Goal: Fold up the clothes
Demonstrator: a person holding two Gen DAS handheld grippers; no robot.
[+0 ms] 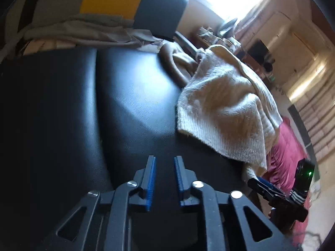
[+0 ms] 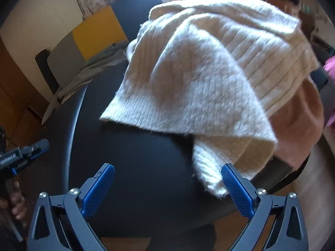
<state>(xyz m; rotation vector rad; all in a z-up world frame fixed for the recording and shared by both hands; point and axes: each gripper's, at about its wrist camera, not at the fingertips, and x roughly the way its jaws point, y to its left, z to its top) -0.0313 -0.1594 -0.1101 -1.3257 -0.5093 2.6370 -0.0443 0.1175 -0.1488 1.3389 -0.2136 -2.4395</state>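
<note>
My left claw [image 1: 164, 163] had black linkage arms with round silver screws and ribbed blue pads. Right claw [image 2: 167, 179] was the same build, dark frame with triangular cutouts, plus textured blue pads [image 2: 238, 190]. There was white lettering on the left one's side, too blurry to read.

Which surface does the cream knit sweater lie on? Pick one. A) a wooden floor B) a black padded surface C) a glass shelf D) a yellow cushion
B: the cream knit sweater is draped over the black padded surface, which shows dark and shiny beneath its hem in both wrist views.
</note>
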